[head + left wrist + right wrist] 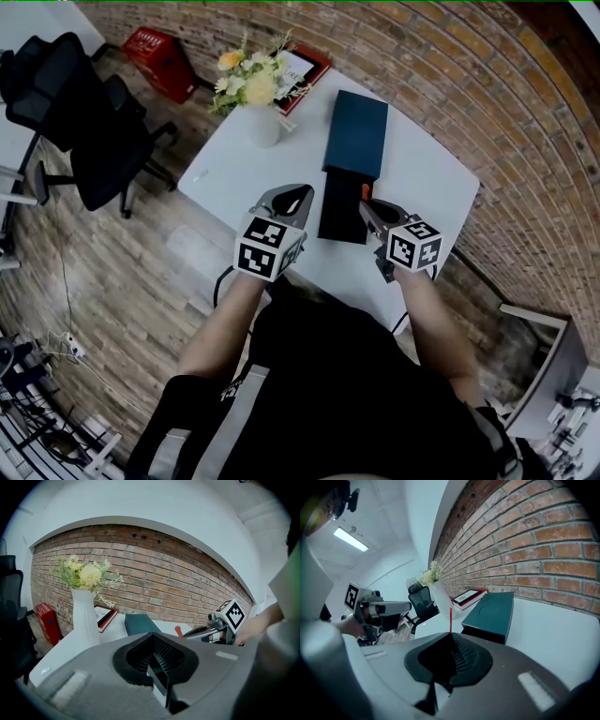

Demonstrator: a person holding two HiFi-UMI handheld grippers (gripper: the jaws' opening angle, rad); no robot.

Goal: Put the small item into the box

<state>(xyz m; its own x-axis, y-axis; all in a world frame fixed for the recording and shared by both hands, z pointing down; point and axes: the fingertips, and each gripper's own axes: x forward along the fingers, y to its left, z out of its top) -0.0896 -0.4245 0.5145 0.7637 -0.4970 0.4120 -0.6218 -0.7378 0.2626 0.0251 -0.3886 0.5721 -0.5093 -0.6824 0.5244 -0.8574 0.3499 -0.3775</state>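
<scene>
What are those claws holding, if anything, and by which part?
The right gripper pinches a thin red item by one end, at its jaw tips. The left gripper holds nothing.

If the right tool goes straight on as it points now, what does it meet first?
Probably the white vase: the right tool, shut on the red item, aims just left of the teal box. Depth is unclear, so it might clip the box's corner first.
</scene>
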